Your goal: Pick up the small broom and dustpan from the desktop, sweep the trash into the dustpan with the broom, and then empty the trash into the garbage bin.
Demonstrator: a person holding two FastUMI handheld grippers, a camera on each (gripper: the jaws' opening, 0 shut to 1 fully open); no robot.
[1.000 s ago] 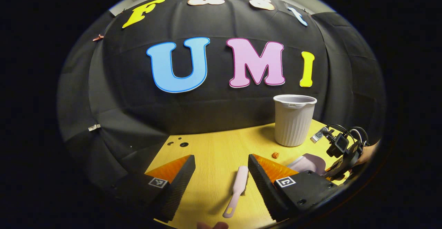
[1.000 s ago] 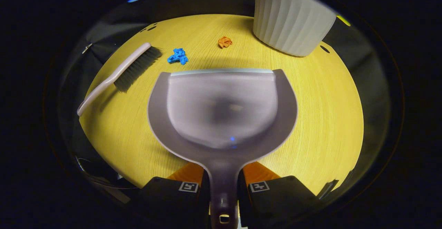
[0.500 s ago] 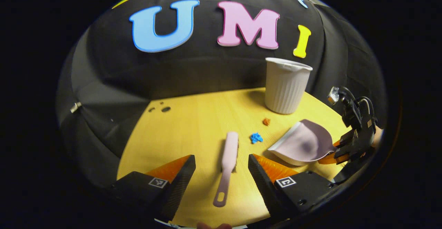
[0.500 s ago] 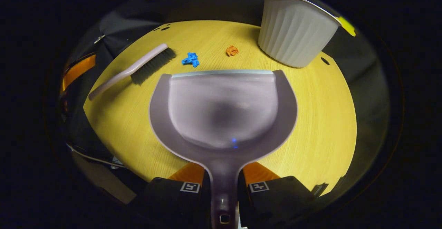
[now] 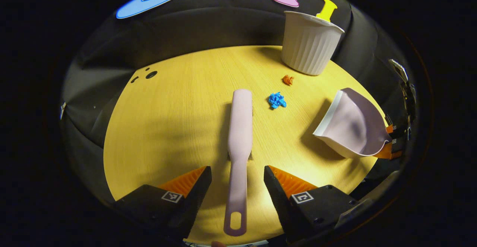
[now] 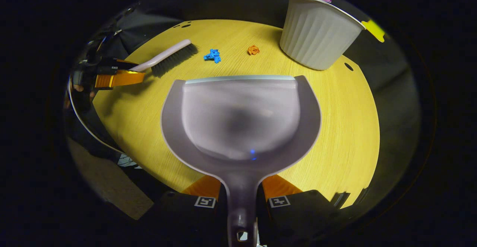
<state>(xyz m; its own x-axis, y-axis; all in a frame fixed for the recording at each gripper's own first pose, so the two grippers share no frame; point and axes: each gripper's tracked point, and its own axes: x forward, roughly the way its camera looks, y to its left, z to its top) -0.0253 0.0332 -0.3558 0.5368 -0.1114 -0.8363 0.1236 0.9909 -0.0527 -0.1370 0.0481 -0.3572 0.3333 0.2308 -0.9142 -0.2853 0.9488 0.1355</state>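
Observation:
A small pale pink broom [image 5: 237, 142] lies on the yellow desktop [image 5: 179, 120], its handle between the fingers of my open left gripper [image 5: 237, 176], apart from both. The broom [image 6: 164, 56] also shows in the right gripper view with my left gripper [image 6: 115, 78] at its handle end. My right gripper [image 6: 240, 198] is shut on the handle of the pale pink dustpan [image 6: 240, 116], held tilted above the desktop. That dustpan [image 5: 352, 126] hangs at the right in the left gripper view. A blue scrap [image 5: 277, 100] and an orange scrap [image 5: 287, 79] lie near the white ribbed bin [image 5: 308, 44].
The bin [image 6: 316, 34] stands upright at the far right of the desktop [image 6: 346, 127], beyond the blue scrap [image 6: 212, 55] and orange scrap [image 6: 253, 49]. Small dark holes [image 5: 151, 75] mark the far left of the desktop. The black cloth wall closes the back.
My left gripper has come down and forward over the broom, so its handle now lies between the open fingers. The right gripper still holds the dustpan, raised slightly.

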